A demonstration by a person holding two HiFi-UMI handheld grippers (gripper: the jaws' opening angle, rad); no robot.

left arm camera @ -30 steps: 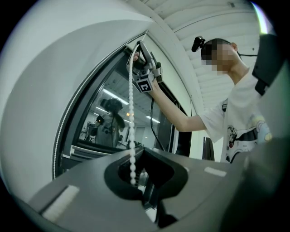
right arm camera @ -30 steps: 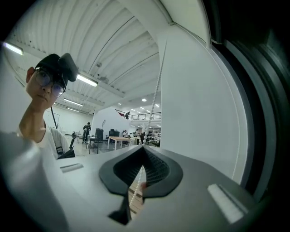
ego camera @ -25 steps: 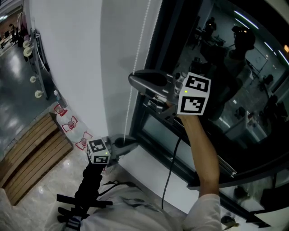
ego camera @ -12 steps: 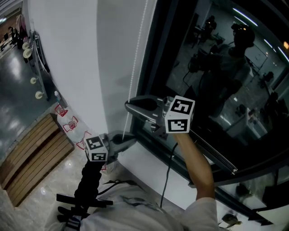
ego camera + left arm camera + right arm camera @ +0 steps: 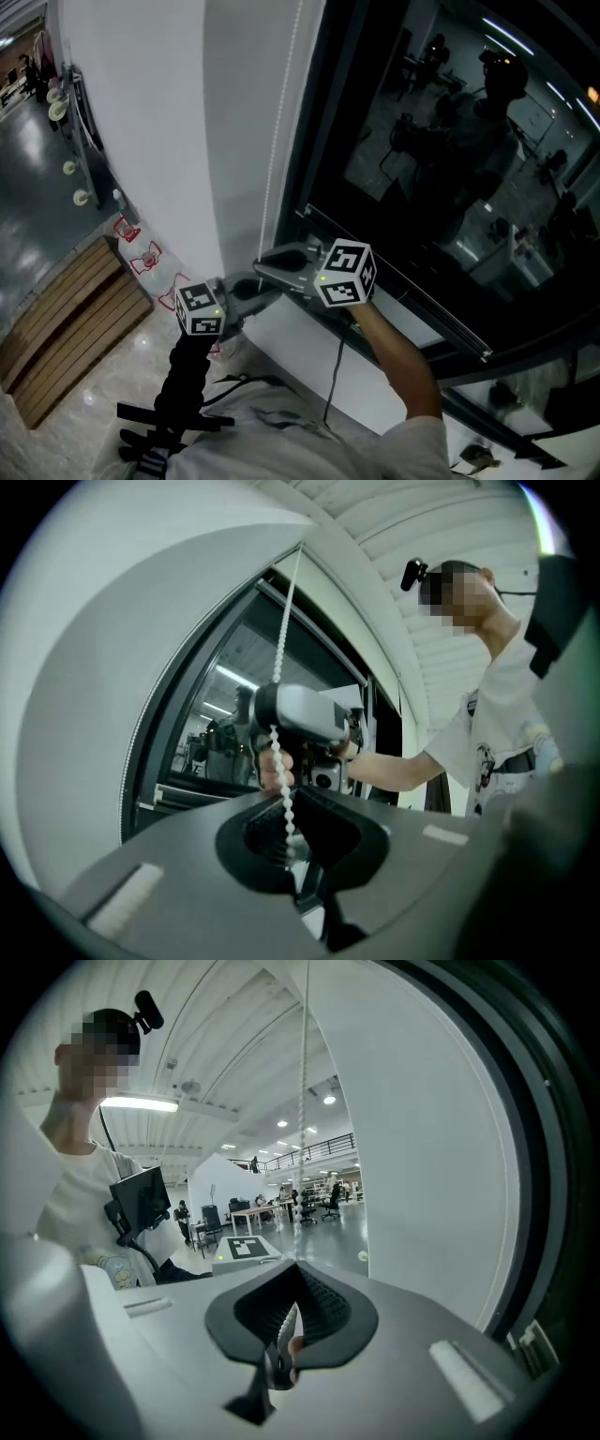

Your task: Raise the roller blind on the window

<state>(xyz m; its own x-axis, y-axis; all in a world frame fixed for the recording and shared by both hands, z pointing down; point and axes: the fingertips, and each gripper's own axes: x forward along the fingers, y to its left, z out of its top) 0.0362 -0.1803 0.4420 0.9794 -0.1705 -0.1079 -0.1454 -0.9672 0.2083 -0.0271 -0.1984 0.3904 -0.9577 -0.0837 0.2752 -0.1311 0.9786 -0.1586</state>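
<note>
Bead chain (image 5: 280,141) hangs between wall (image 5: 141,141), left, and window (image 5: 450,141), right.

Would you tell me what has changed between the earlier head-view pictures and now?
The right gripper, shut on the bead chain, has travelled down beside the window frame toward the left gripper, apparently drawing the chain down with it. Nothing was newly taken hold of or let go. The left gripper stayed low by the sill with the chain in its fingers.

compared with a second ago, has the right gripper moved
Yes: the right gripper, shut on the bead chain, has come down the window frame to about its lower rail.
</note>
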